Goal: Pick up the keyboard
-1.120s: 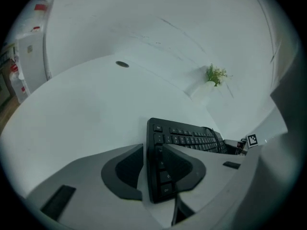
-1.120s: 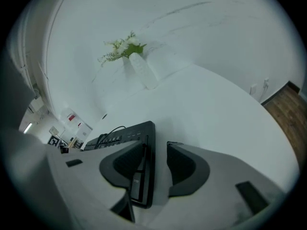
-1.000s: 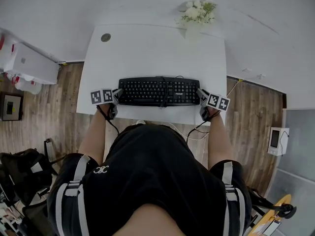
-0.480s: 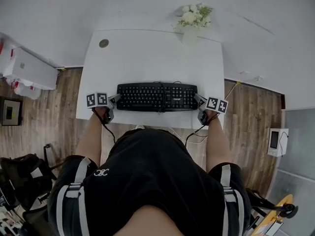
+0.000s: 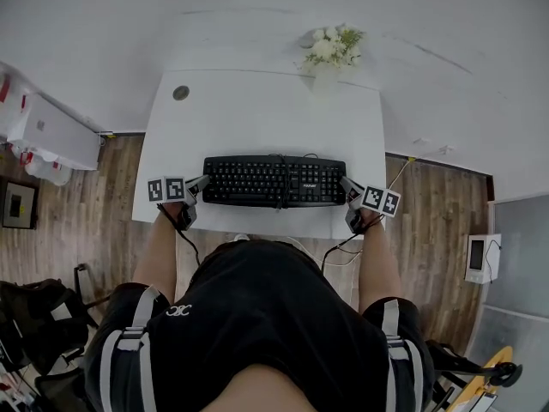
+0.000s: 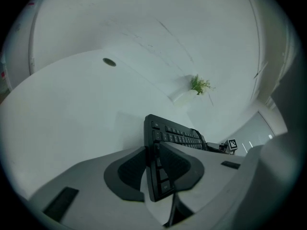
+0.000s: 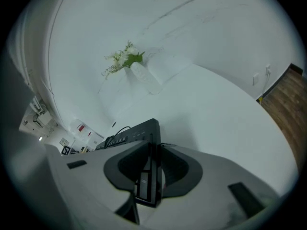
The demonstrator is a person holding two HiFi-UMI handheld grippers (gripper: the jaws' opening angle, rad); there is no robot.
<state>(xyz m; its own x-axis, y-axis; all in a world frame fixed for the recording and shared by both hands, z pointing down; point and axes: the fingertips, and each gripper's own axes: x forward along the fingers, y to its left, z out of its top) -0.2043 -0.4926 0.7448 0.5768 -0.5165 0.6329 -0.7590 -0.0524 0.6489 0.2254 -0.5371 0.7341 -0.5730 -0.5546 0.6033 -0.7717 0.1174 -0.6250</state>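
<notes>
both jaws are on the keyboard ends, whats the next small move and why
Probably raise both grippers together, evenly, so the keyboard rides level. The left gripper's jaws are closing on its left end, which sits between them, and the right gripper pinches its right end, so each end is held. Go slowly: its cable runs off the back edge and may tug.

One keyboard (image 6: 175, 137) end between closing left gripper (image 6: 154, 169) fingers (image 6: 129, 169) (white table (image 6: 72, 109) beneath)
</notes>
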